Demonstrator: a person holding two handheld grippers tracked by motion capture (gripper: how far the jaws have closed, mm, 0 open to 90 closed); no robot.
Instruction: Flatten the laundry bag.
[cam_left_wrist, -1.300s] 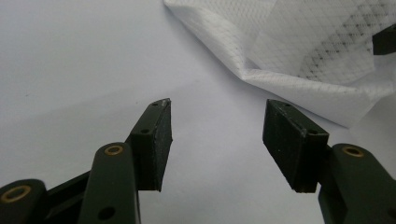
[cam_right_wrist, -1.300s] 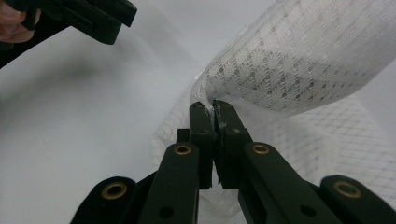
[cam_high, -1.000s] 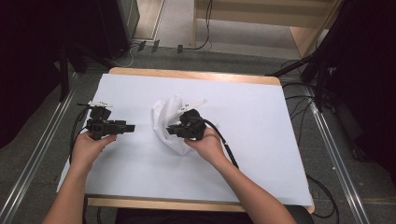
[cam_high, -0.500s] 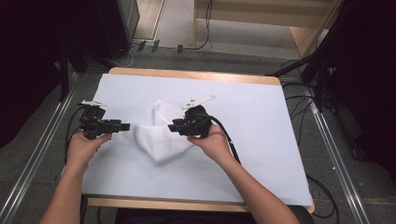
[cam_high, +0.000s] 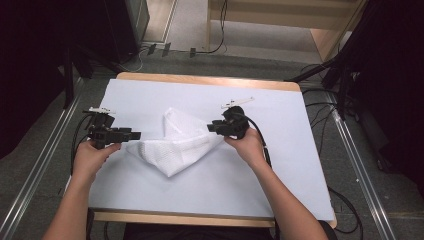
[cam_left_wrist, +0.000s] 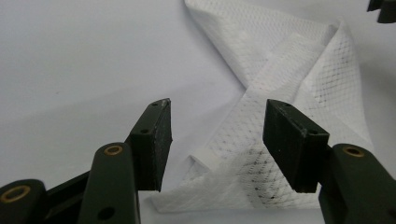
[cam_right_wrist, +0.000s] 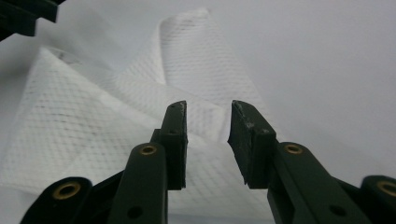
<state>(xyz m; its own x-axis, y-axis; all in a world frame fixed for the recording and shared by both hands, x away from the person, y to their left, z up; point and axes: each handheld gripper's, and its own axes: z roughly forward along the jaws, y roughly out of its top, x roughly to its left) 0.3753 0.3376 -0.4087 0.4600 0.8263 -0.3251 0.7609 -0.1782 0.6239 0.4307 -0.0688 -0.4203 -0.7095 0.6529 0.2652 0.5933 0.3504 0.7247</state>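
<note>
A white mesh cloth (cam_high: 175, 142) lies loosely folded on the pale table cover (cam_high: 280, 170), one flap crossing over another. My left gripper (cam_high: 136, 135) rests at the cloth's left corner, jaws wide apart. In the left gripper view the gripper (cam_left_wrist: 217, 135) frames the cloth (cam_left_wrist: 280, 60) corner without pressing on it. My right gripper (cam_high: 211, 127) is at the cloth's right edge. Its jaws have just been opening. In the right gripper view the gripper (cam_right_wrist: 208, 135) has a clear gap, with the cloth (cam_right_wrist: 93, 121) lying flat beneath and beyond it.
The cover lies on a wooden table whose edge (cam_high: 210, 80) shows at the back and front. Metal rails (cam_high: 40, 165) run along the floor on both sides. Cables (cam_high: 320, 107) trail off the right side. Bare cover lies right of and in front of the cloth.
The right gripper moved right, drawing the bunched cloth out into a flatter, wider shape, then its jaws parted off the cloth. The left gripper stayed put.
</note>
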